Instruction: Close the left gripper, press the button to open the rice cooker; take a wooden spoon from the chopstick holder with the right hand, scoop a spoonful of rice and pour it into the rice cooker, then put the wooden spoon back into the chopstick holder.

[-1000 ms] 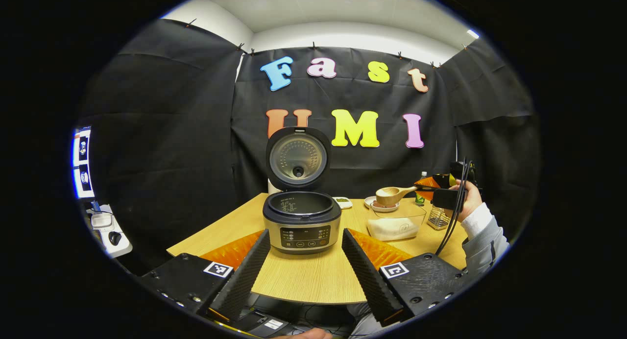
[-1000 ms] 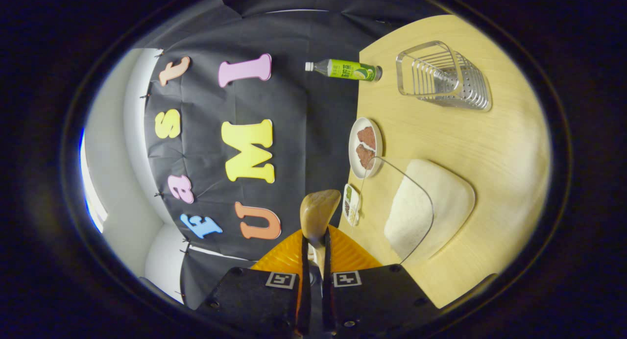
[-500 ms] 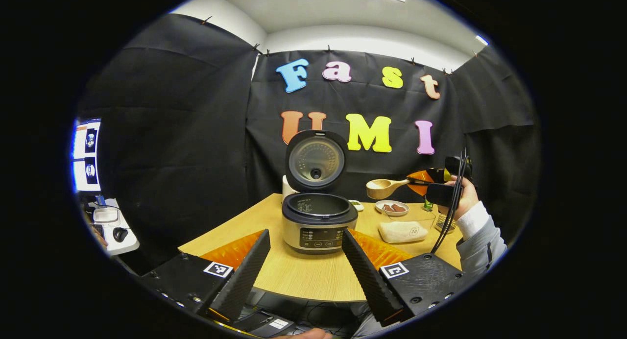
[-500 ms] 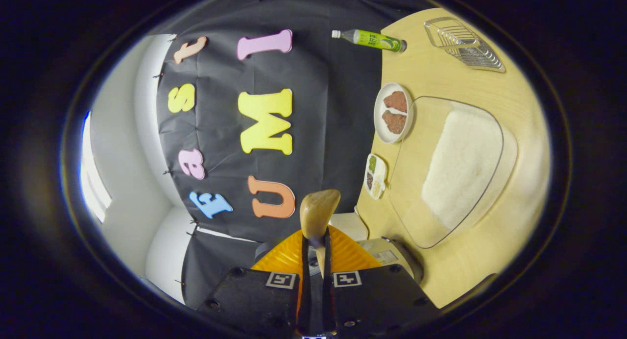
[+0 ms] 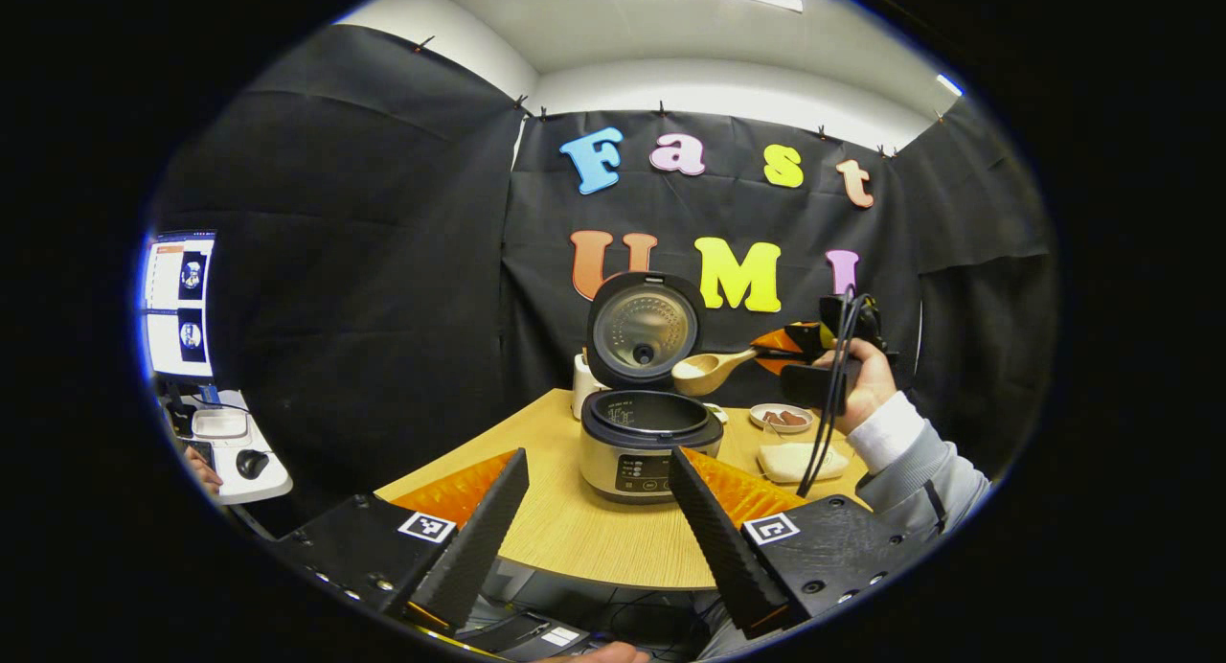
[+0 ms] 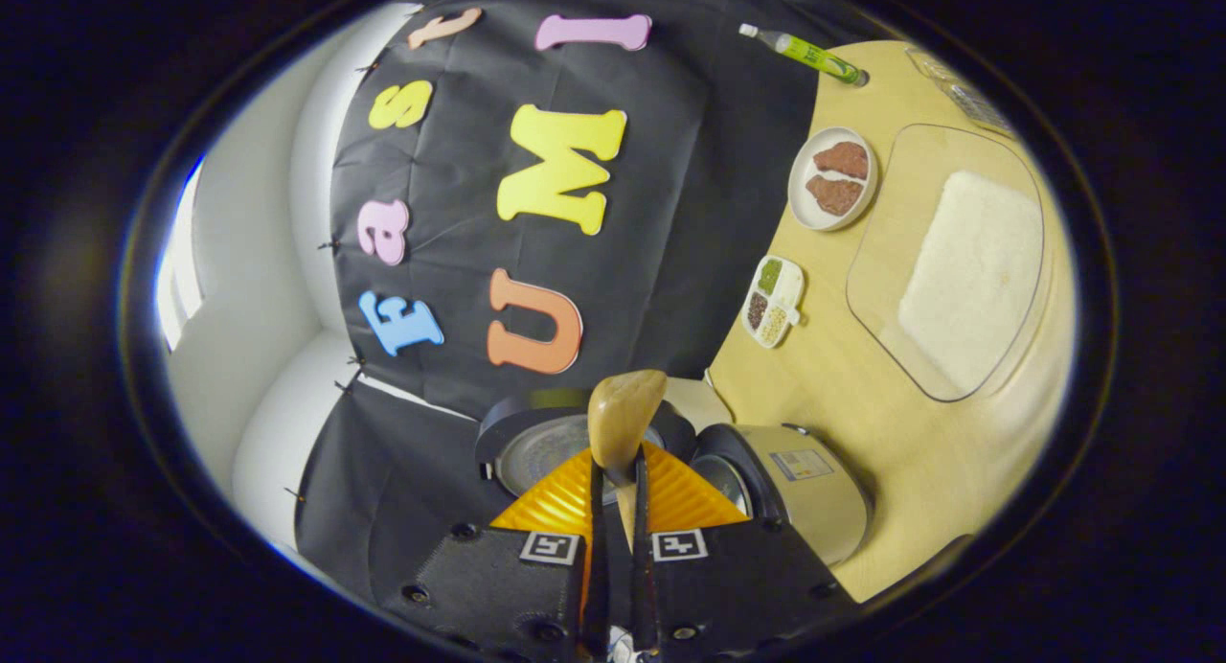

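Right gripper (image 6: 618,510): jaws pressed together on the handle of the wooden spoon (image 6: 623,416); a hand (image 5: 867,376) holds the gripper up in the air, well above the surface.
Wooden spoon: bowl juts forward past the jaws; in the left gripper view (image 5: 707,372) it hangs just beside the raised lid, above the right rim of the pot. Whether it carries rice, cannot tell.
Left gripper (image 5: 596,519): jaws wide apart, gripping nothing, held back at the near edge of the surface, pointed at the cooker.
Rice cooker (image 5: 649,443): lid (image 5: 644,328) standing upright and open, dark inner pot exposed, control panel facing the left gripper.
Rice container (image 6: 958,261): clear, shallow, white rice heaped in it; sits right of the cooker.
Round plate (image 6: 831,177): two reddish-brown pieces on it, just beyond the container.
Small divided dish (image 6: 772,300): between cooker and plate.
Green bottle (image 6: 814,57): standing at the far edge by the black cloth.
Surface (image 5: 594,529): light wood.
Sleeve (image 5: 910,452): light grey, white cuff.
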`<state>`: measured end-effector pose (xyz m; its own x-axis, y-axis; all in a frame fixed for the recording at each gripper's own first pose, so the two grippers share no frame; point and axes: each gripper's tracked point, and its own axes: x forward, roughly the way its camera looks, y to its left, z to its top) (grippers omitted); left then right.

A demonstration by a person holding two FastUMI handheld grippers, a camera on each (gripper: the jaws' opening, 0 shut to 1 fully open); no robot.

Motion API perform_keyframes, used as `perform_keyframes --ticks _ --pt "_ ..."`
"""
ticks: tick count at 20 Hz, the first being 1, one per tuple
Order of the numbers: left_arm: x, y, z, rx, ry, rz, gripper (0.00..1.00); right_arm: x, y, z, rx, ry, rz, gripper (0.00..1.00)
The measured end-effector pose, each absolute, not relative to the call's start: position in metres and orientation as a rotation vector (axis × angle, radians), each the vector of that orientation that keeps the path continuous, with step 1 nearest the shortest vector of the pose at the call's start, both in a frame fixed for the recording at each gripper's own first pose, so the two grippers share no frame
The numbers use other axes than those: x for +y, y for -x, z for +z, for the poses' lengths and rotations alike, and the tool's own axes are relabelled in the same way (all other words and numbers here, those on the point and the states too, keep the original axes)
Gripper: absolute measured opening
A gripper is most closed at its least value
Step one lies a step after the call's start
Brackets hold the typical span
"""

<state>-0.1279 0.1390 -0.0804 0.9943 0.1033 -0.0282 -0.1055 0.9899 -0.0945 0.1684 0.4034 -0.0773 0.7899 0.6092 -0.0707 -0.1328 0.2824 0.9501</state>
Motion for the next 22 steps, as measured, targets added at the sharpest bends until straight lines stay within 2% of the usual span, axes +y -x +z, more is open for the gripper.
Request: perform_keyframes --ticks 8,22 --pt "0.141 0.136 -0.075 -0.008 0.099 0.100 0.94 0.443 -0.161 -0.071 0.418 -0.904 0.507 0.14" --pt "0.133 0.135 -0.081 0.000 0.092 0.073 0.94 0.477 -0.150 -0.060 0.210 -0.368 0.517 0.14"
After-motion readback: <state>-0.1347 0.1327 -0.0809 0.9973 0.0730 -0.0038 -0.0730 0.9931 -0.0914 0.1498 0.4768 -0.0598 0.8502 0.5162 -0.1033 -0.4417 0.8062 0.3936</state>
